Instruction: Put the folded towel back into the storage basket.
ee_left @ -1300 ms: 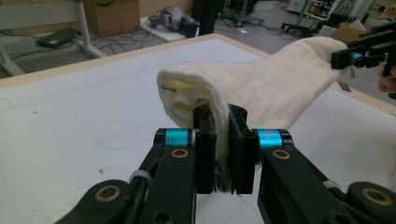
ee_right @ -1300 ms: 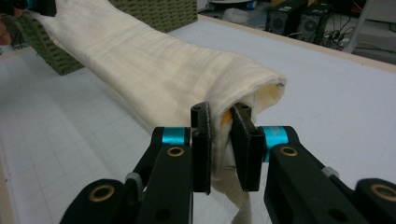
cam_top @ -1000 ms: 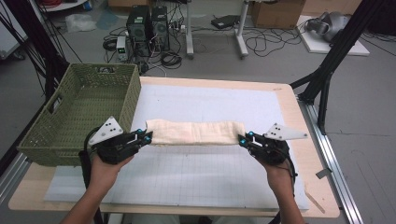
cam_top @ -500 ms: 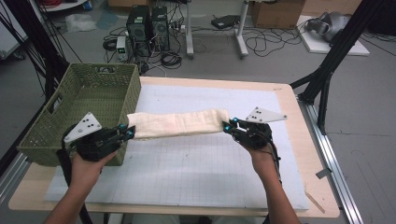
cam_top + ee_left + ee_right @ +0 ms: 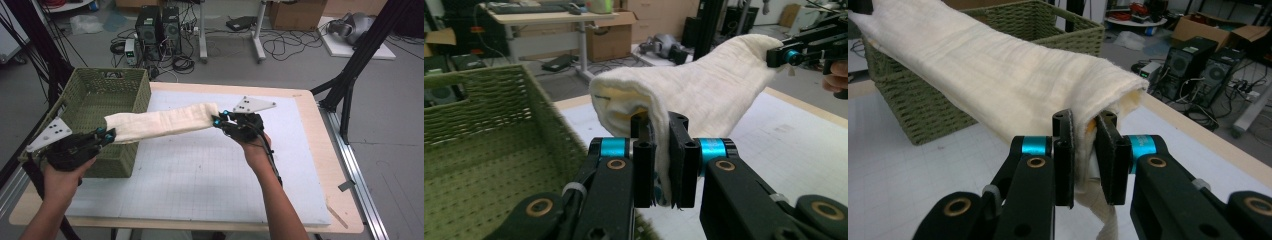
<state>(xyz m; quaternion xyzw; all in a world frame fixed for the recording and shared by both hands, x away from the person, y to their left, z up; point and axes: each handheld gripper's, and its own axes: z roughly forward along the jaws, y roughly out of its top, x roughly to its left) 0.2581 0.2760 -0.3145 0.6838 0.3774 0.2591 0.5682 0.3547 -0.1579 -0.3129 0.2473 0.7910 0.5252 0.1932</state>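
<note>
A person holds a folded cream towel (image 5: 160,122) stretched in the air between two grippers, above the left part of the tabletop (image 5: 305,107). The left gripper (image 5: 106,135) pinches the towel's left end between its fingers (image 5: 644,165), over the near right corner of a green woven basket (image 5: 92,95). The right gripper (image 5: 218,120) pinches the towel's right end between its fingers (image 5: 1064,155), higher up, over the white gridded mat (image 5: 200,175). The towel slopes down toward the left.
</note>
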